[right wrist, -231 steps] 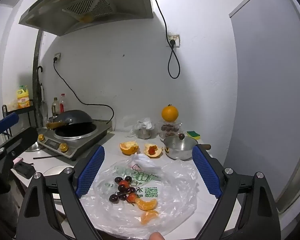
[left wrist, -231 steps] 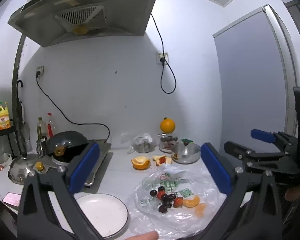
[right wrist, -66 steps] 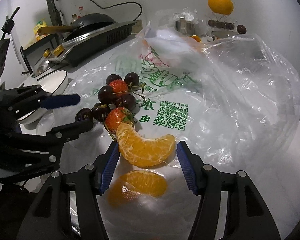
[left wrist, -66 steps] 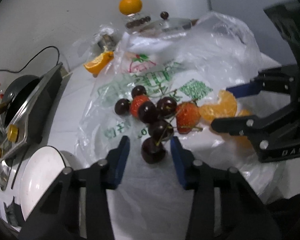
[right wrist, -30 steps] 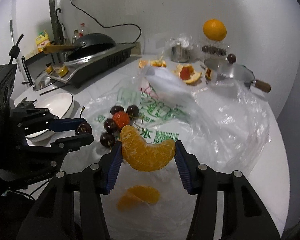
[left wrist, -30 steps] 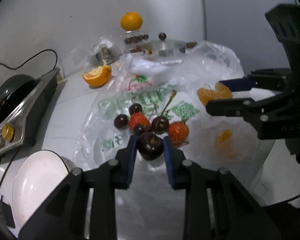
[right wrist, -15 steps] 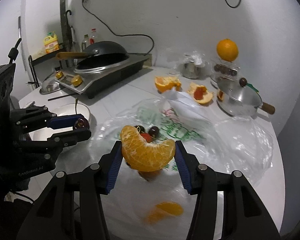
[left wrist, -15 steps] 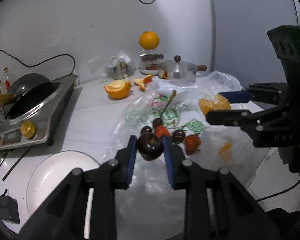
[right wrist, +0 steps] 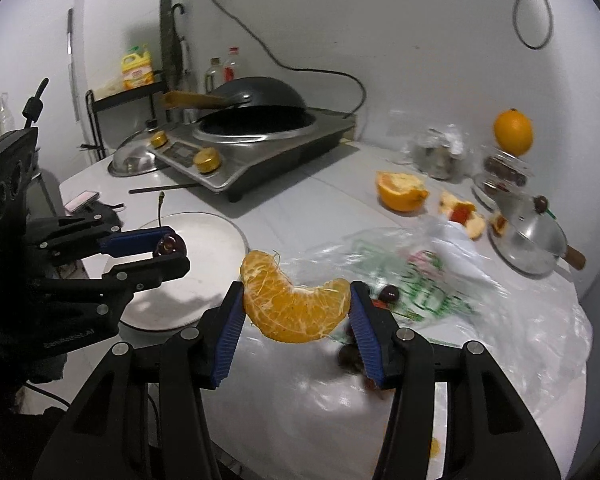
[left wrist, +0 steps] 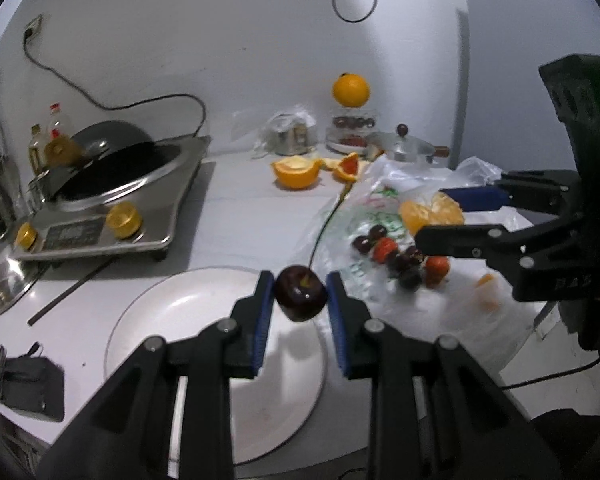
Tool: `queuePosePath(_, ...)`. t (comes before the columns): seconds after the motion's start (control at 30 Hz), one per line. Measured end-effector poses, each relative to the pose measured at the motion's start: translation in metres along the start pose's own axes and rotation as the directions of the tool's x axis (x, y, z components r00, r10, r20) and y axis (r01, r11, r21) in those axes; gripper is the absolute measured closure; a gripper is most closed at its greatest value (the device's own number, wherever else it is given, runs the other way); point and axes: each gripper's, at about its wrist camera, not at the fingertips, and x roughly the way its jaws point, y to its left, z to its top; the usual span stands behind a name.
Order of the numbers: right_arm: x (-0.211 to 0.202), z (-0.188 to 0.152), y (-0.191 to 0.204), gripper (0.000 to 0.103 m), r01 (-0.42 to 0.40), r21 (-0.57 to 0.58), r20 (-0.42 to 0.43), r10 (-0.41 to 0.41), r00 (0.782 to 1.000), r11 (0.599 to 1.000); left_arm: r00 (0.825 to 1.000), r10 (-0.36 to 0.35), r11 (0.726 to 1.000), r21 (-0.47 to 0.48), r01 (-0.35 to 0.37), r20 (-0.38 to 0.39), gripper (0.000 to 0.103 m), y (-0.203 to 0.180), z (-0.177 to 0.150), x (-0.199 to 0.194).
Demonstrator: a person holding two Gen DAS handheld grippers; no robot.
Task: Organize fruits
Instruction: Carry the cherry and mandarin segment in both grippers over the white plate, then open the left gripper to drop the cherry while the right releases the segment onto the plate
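My left gripper (left wrist: 301, 300) is shut on a dark cherry (left wrist: 300, 298) with a long stem, held above the right part of a white plate (left wrist: 180, 332). From the right wrist view the same gripper (right wrist: 168, 249) and cherry (right wrist: 169, 245) hang over the plate (right wrist: 204, 236). My right gripper (right wrist: 298, 312) is shut on an orange segment (right wrist: 296, 308), just right of the plate and above the edge of a clear plastic bag (right wrist: 480, 320). On the bag lie several cherries and strawberries (left wrist: 400, 256) and another orange segment (left wrist: 485, 280).
An induction cooker with a black wok (left wrist: 112, 196) stands behind the plate. Orange halves (left wrist: 296, 172), a steel pot (left wrist: 408, 152), a whole orange on a jar (left wrist: 351, 90) line the back wall. A phone and black pouch (left wrist: 24, 384) lie at the left front edge.
Both grippers have swung left away from the bag with their fruit. The cherry now hangs over the plate, and the orange segment has come close to the plate's right rim.
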Motion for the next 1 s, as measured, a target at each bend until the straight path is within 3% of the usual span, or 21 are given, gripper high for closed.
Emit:
queuePosePath(0.53, 0.059, 0.009, 0.061, 0.049, -0.104, -0.065, -0.104, 0.097, 0.990, 0.992, 0.993, 0.063, 0.993, -0.095, -0.072, -0.097, 0.076, 0.065, -0.047, 0.003)
queuePosePath(1.0, 0.098, 0.002, 0.098, 0.049, -0.153, -0.128, -0.191, 0.127, 0.973, 0.980, 0.987, 0.058, 0.982, -0.169, -0.083, -0.151, 0.073, 0.085, -0.060, 0.008)
